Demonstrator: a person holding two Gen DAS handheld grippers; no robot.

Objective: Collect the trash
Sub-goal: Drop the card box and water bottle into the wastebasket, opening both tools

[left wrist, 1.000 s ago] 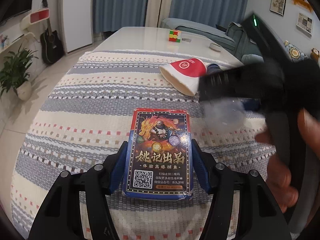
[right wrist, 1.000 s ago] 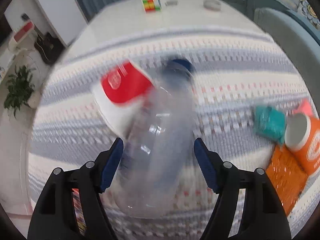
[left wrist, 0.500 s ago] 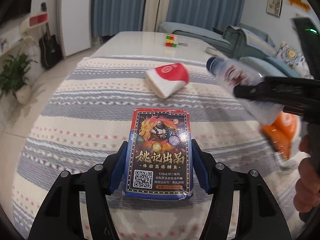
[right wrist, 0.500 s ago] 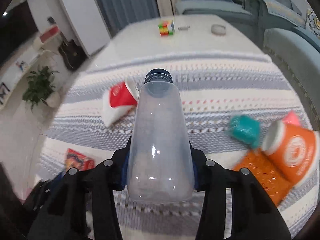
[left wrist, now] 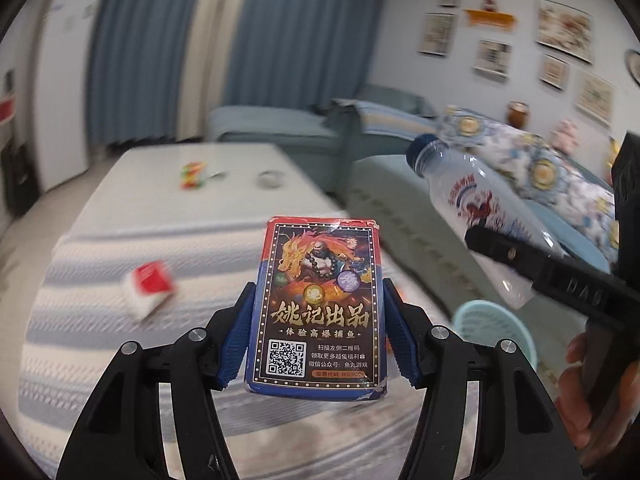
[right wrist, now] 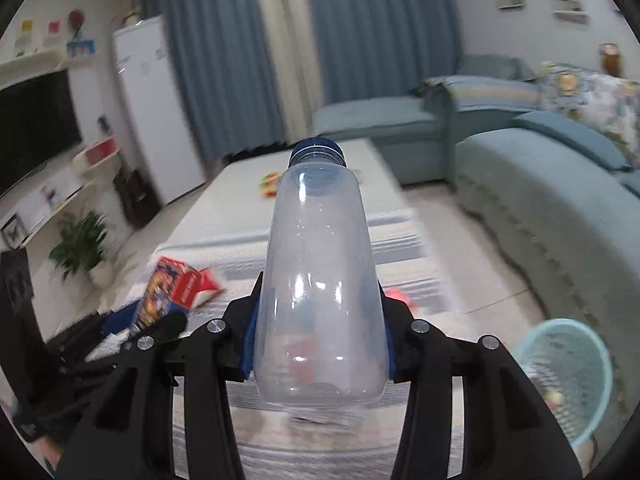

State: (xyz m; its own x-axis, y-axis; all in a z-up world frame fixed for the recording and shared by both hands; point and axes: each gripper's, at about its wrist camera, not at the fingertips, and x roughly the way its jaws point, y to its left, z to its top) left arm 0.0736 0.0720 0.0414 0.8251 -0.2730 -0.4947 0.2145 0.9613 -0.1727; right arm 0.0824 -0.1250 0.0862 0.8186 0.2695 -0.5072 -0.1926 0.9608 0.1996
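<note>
Left gripper (left wrist: 316,336) clamps card box (left wrist: 318,304), right gripper (right wrist: 318,332) clamps bottle (right wrist: 320,292); center each above basket (right wrist: 568,376), lower right, before opening.

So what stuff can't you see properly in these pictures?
- What lies in the blue basket: right view, mesh and blur hide it; left view, the right gripper covers it.
- The bottle label: faces away in the right view.
- The red-and-white cup: blurred.
- The card box back: hidden.
</note>
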